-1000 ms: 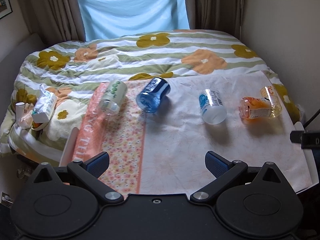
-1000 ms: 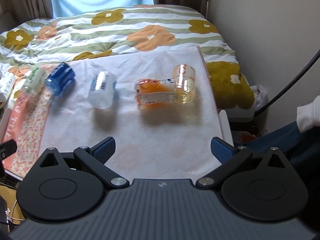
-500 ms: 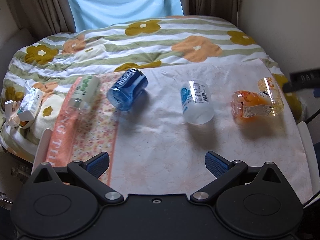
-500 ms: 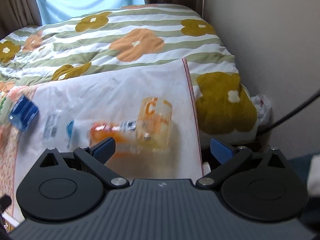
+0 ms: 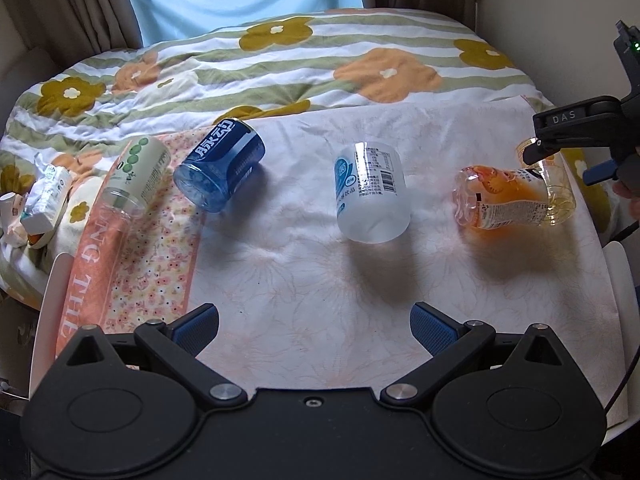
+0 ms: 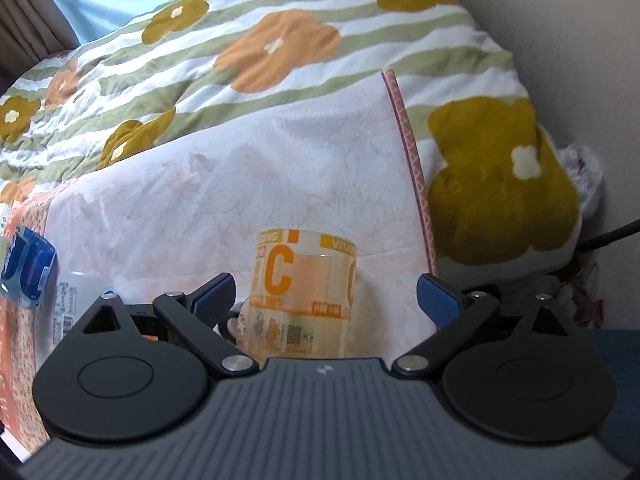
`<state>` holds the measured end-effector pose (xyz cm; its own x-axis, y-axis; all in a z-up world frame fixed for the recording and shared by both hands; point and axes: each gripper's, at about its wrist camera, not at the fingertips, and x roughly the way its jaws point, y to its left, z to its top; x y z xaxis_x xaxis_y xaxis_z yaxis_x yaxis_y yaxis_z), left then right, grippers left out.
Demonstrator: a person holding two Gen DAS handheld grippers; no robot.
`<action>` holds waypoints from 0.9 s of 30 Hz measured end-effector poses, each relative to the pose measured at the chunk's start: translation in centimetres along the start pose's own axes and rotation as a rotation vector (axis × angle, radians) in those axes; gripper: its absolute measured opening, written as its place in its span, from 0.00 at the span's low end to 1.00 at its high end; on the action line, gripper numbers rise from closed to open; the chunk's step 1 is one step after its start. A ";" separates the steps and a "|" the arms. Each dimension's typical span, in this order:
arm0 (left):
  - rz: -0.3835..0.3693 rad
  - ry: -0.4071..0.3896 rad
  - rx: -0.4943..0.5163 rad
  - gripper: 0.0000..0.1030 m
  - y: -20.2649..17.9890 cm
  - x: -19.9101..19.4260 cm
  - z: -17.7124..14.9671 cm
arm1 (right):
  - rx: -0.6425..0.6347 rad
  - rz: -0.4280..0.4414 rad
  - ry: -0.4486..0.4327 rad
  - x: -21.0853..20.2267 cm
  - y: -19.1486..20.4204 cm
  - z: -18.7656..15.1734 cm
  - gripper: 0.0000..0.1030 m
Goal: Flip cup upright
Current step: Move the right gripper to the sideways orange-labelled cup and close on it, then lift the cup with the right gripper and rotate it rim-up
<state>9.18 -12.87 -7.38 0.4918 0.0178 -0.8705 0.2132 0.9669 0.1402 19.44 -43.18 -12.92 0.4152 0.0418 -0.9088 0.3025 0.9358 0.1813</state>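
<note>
Several plastic cups lie on their sides on a white cloth (image 5: 320, 280) on the bed: a green-dotted cup (image 5: 136, 174), a blue cup (image 5: 222, 164), a clear white-label cup (image 5: 370, 192), an orange cup (image 5: 494, 202) and a yellow "C" cup (image 5: 558, 196). My right gripper (image 6: 326, 296) is open, its fingers either side of the yellow "C" cup (image 6: 304, 292); it also shows at the right edge of the left wrist view (image 5: 560, 148). My left gripper (image 5: 314, 330) is open and empty near the cloth's front edge.
A flowered quilt (image 5: 280, 64) covers the bed behind the cloth. A pink flowered cloth strip (image 5: 132, 264) lies at the left. Crumpled packets (image 5: 44, 196) sit at the bed's left edge. A wall (image 6: 560, 20) runs close along the right.
My right gripper has moved forward and down, from well back of the cups to straddling the yellow "C" cup. My left gripper has drifted right and slightly closer to the cups.
</note>
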 end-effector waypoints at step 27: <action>-0.001 -0.016 -0.004 1.00 -0.4 -0.6 -0.2 | 0.110 0.093 0.017 -1.0 -2.3 -0.2 0.72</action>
<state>8.68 -13.23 -7.04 0.5048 0.0130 -0.8631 0.2106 0.9678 0.1378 18.13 -45.35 -12.47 0.4313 0.1336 -0.8923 0.3559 0.8836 0.3044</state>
